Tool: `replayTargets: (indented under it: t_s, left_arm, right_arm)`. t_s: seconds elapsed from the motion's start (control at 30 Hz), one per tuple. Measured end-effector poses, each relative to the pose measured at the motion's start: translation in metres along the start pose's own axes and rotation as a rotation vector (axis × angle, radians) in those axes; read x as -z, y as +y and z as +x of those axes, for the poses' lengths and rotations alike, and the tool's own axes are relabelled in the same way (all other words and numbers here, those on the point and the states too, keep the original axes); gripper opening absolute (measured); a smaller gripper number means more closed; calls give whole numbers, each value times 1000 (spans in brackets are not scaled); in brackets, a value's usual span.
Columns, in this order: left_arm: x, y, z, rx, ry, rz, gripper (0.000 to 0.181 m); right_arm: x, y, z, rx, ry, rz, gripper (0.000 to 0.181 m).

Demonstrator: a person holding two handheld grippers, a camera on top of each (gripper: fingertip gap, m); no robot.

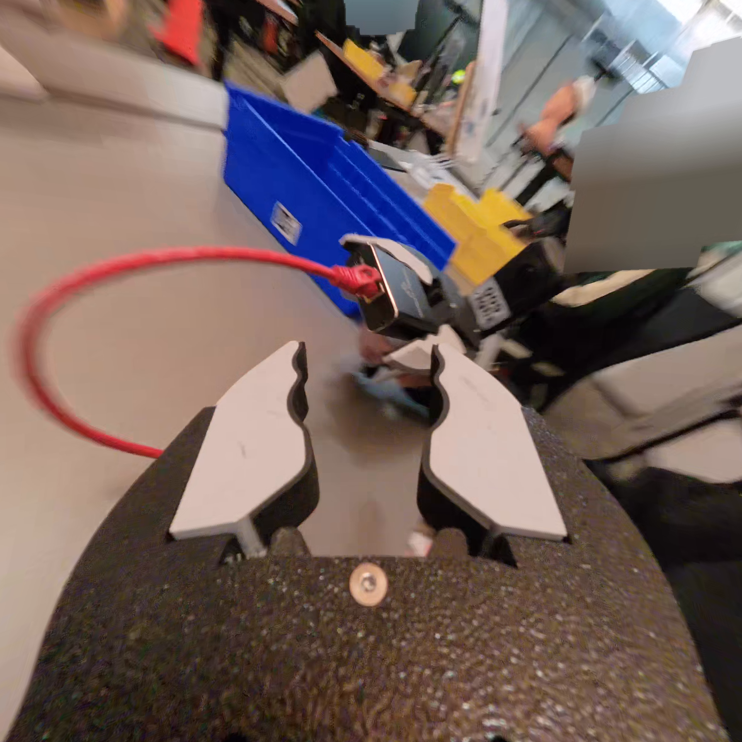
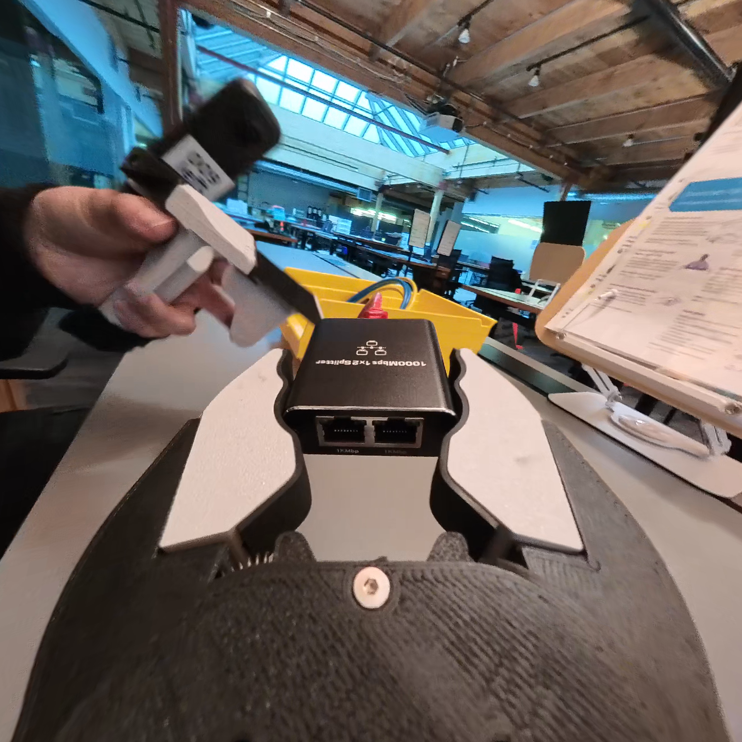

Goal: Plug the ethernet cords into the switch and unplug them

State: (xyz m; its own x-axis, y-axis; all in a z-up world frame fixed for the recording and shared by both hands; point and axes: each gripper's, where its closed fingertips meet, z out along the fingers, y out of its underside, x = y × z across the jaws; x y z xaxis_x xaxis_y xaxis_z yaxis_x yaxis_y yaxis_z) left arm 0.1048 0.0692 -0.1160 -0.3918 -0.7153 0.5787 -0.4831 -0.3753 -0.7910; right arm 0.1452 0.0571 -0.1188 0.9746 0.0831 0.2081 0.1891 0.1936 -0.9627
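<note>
My right gripper (image 2: 369, 357) is shut on the sides of a small black switch (image 2: 369, 381) and holds it above the table. Two empty ports (image 2: 369, 431) face the camera. A red plug (image 2: 375, 307) sits in the far end. In the left wrist view the red ethernet cord (image 1: 120, 257) loops from lower left into the switch (image 1: 395, 289), which is held between the right gripper's white fingers (image 1: 395, 249). My left gripper (image 1: 368, 353) is open and empty, a short way in front of the switch. It also shows, held in a hand, in the right wrist view (image 2: 277, 317).
A blue bin (image 1: 321, 180) lies on the pale table (image 1: 120, 341) behind the switch. A yellow bin (image 2: 449, 317) holding a blue cable (image 2: 385, 286) stands beyond it. A document stand (image 2: 662, 289) with paper sheets is at the right. Workbenches fill the background.
</note>
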Motion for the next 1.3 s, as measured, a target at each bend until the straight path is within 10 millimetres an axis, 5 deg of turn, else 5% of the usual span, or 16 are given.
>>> replayTargets:
  t_s: [0.07,0.23,0.63,0.87,1.0,1.17,1.3]
  left_arm:
    - [-11,9,6,222,156,-23,61]
    - [-24,-6,15,508,429,41,31]
    - [-5,17,41,117,618,-630,24]
    - [3,30,40,25,635,-957,24]
    - [-14,8,33,13,551,-821,25]
    - [-32,-41,26,103,400,-438,37]
    - [-26,-29,27,130,332,-320,52]
  right_arm:
    - [-8,-3,-6,41,3,-4,75]
    - [-26,-3,-33,256,-57,-114,75]
    - [13,-22,-53,271,-263,-241,82]
    - [3,-16,-73,352,-350,-272,77]
    - [-4,-19,-50,383,-219,-253,76]
    - [-15,-42,-11,345,73,-127,76]
    - [-20,-47,6,391,272,-121,75]
